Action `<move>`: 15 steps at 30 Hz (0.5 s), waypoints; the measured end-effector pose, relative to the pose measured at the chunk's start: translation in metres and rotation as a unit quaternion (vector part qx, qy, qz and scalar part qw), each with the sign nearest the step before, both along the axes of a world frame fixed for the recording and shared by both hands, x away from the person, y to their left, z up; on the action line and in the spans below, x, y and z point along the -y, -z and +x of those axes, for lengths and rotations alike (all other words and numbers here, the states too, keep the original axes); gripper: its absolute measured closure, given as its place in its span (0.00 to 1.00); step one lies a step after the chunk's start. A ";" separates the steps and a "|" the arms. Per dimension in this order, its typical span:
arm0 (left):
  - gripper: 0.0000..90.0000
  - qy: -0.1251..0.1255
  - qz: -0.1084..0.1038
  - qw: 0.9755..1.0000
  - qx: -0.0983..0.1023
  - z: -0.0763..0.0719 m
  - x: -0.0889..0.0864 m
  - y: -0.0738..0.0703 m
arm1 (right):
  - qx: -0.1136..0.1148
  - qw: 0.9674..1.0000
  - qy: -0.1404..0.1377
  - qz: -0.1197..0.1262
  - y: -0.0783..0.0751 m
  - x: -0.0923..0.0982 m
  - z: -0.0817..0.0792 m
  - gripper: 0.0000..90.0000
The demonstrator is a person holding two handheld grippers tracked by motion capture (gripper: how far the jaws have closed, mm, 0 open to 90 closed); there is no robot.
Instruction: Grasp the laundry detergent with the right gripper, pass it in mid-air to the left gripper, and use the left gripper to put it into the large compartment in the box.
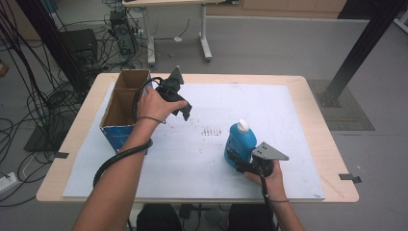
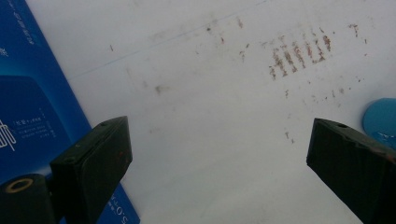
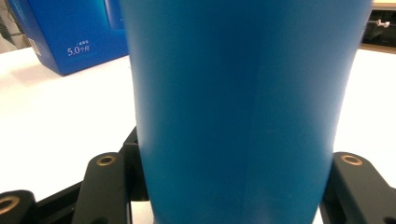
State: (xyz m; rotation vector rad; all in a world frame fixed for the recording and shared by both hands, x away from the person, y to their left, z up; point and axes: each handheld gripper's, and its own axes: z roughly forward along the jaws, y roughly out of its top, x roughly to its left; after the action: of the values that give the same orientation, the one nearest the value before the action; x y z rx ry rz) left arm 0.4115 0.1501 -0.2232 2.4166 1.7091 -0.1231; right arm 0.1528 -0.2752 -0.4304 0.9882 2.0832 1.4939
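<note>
We see the right gripper (image 1: 239,161) low on the white sheet (image 1: 288,125), at about five o'clock from the table's centre, with its jaws clamped on the lower body of the blue bottle (image 1: 239,142). In the right gripper view the bottle (image 3: 243,107) stands between the two black jaws, both pressed against its sides. It stands upright on the sheet (its white cap (image 1: 243,125) on top), just right of a patch of small brown marks (image 1: 210,131).

Our left gripper (image 1: 182,103) hangs above the sheet at about ten o'clock from the centre, just beside the open cardboard box (image 1: 120,108), which sits at the table's nine o'clock edge. In the left gripper view its jaws stand wide apart with nothing between them; below we see bare white sheet, the brown marks (image 2: 299,53) toward one o'clock, the box's blue side (image 2: 32,107) at nine o'clock, and a sliver of the blue bottle (image 2: 380,121) at three o'clock. The two grippers are well apart.
</note>
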 end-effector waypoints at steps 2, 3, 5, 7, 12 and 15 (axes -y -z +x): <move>0.08 0.000 0.000 1.000 0.000 0.000 0.000 0.000 | 0.000 1.000 0.000 0.000 0.000 0.000 0.000 0.45; 0.08 0.001 0.000 1.000 0.001 0.000 -0.001 0.000 | 0.000 1.000 0.001 0.000 0.000 0.000 0.000 0.45; 0.08 0.001 -0.001 1.000 0.001 -0.001 -0.001 -0.001 | 0.000 1.000 0.001 -0.001 0.000 0.000 0.000 0.45; 0.08 0.002 0.000 1.000 0.000 -0.001 0.000 -0.001 | 0.000 1.000 0.002 0.000 0.000 -0.001 -0.001 0.46; 0.08 0.004 0.001 1.000 -0.001 -0.001 0.002 0.000 | 0.002 1.000 0.003 0.001 0.001 -0.001 -0.002 0.46; 0.08 0.003 0.000 1.000 -0.004 -0.001 0.001 0.001 | 0.002 1.000 0.004 0.001 0.001 -0.001 -0.002 0.46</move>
State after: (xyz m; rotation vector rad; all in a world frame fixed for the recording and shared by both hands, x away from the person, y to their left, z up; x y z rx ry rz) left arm 0.4107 0.1493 -0.2238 2.4236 1.7060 -0.1336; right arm 0.1505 -0.2739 -0.4316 0.9924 2.0721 1.4929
